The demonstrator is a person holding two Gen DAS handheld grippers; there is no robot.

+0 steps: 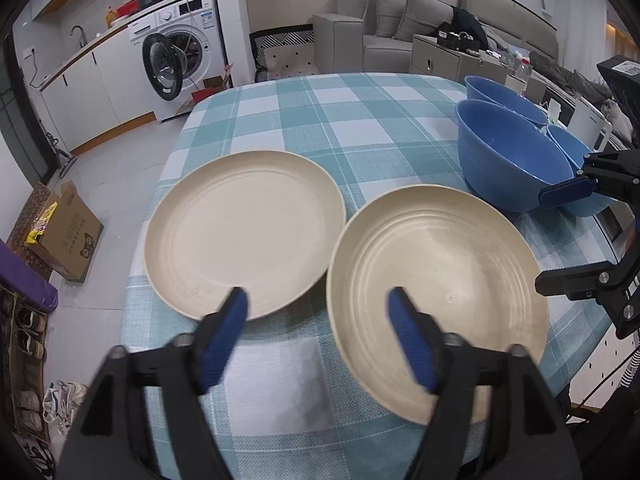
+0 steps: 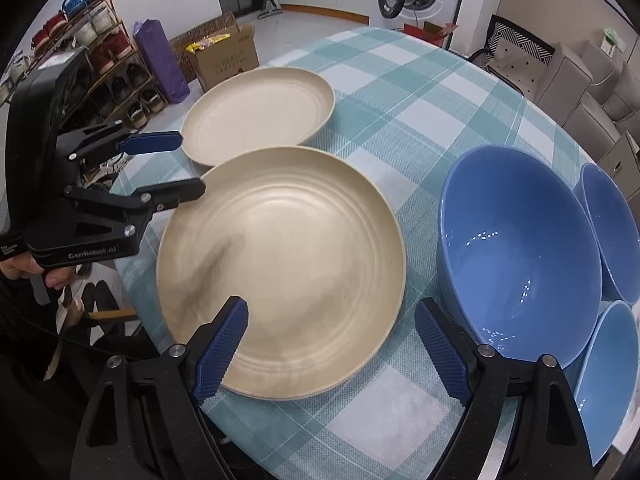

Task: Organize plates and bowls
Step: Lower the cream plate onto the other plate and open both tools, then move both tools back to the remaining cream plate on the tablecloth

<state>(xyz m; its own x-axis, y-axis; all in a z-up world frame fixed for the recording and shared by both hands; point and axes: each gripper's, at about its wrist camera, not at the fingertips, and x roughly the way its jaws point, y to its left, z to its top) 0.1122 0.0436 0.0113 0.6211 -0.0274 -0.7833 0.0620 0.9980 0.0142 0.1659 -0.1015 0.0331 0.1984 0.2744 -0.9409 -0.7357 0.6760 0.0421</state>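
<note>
Plates: two cream, side by side on checked cloth (image 1: 360, 120); near plate (image 2: 280, 272) at centre of right wrist view, far plate (image 2: 260, 112) at 11 o'clock, rims almost touching. Bowls: large blue bowl (image 2: 520, 264) at 3 o'clock, two small bowls (image 2: 612, 232) beyond. Left gripper (image 1: 318, 300) wide, empty, above gap between plates. Right gripper (image 2: 332, 312) wide, empty, over near plate's edge.
</note>
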